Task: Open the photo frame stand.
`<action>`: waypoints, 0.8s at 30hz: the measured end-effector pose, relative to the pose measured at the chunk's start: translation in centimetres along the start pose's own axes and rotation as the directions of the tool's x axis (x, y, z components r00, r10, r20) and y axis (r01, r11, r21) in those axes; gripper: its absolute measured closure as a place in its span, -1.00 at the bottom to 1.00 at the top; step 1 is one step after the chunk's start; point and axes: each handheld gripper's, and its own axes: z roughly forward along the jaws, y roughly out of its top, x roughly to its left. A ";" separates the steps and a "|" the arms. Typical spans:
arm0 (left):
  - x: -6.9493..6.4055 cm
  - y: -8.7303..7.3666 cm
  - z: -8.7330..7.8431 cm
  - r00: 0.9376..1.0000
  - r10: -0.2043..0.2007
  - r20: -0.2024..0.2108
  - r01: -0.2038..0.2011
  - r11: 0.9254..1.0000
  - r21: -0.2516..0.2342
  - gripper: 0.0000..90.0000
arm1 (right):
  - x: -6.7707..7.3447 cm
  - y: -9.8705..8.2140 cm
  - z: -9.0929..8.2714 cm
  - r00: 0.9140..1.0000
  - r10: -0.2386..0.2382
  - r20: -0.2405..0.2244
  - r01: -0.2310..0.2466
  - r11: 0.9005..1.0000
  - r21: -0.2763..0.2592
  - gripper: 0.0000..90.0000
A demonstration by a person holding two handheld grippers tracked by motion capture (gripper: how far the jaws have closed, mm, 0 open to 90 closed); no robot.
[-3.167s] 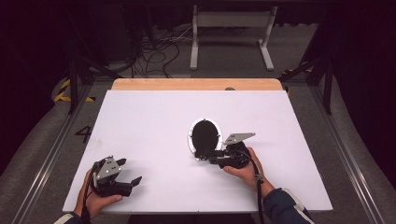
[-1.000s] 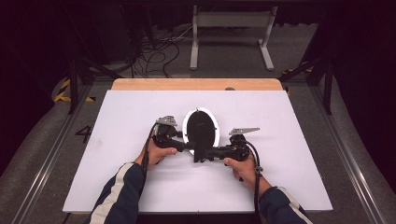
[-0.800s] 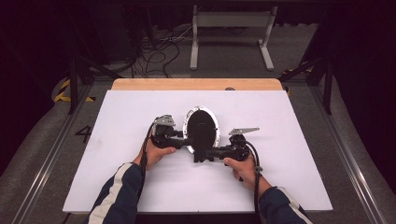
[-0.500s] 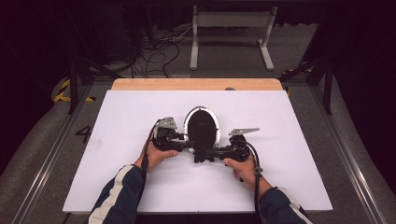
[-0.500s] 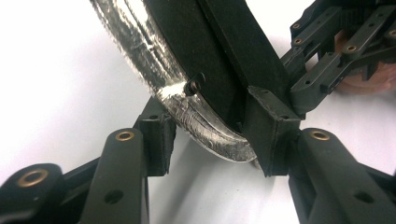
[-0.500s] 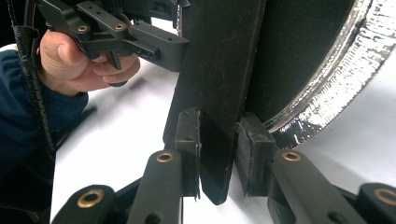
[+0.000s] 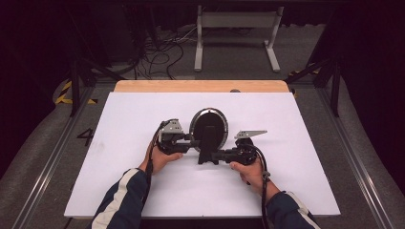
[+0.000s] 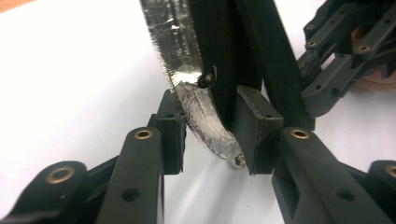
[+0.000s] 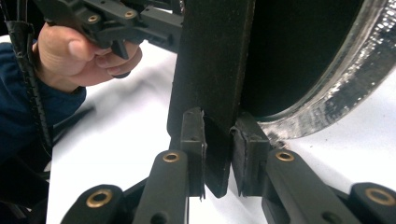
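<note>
A rectangular table with a white top point(image 7: 143, 119) carries the work; a strip of bare wood point(image 7: 200, 86) runs along its far edge. An oval frame point(image 7: 208, 129) with a silvery rim and a black back stands near the middle of the white top, propped on its black back stand point(image 7: 207, 148). The table stands on a grey floor point(image 7: 43, 157).

white table top point(image 7: 143, 114), floor cables point(image 7: 157, 52), metal stand point(image 7: 236, 19)
</note>
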 end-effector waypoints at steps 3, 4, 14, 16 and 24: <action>-0.3 0.1 -0.1 0.999 0.036 -0.040 -0.036 0.999 -0.007 0.48 | 0.4 0.0 0.0 1.000 -0.028 0.010 0.028 1.000 0.005 0.72; -0.4 0.1 -0.2 0.998 0.045 -0.051 -0.045 0.999 -0.007 0.49 | 0.5 0.1 0.0 0.999 -0.030 0.014 0.030 1.000 0.004 0.72; -1.0 -0.1 -0.5 0.986 0.098 -0.135 -0.099 0.995 -0.003 0.52 | 1.3 0.1 -0.1 0.997 -0.063 0.037 0.063 0.998 0.014 0.71; -1.0 -0.2 -0.5 0.985 0.100 -0.138 -0.103 0.995 -0.011 0.54 | 1.6 0.1 -0.1 0.994 -0.089 0.058 0.087 0.996 0.031 0.70; -1.5 -0.4 -0.4 0.977 0.133 -0.165 -0.137 0.991 -0.012 0.53 | 2.1 -0.2 0.0 0.989 -0.124 0.077 0.121 0.992 0.046 0.69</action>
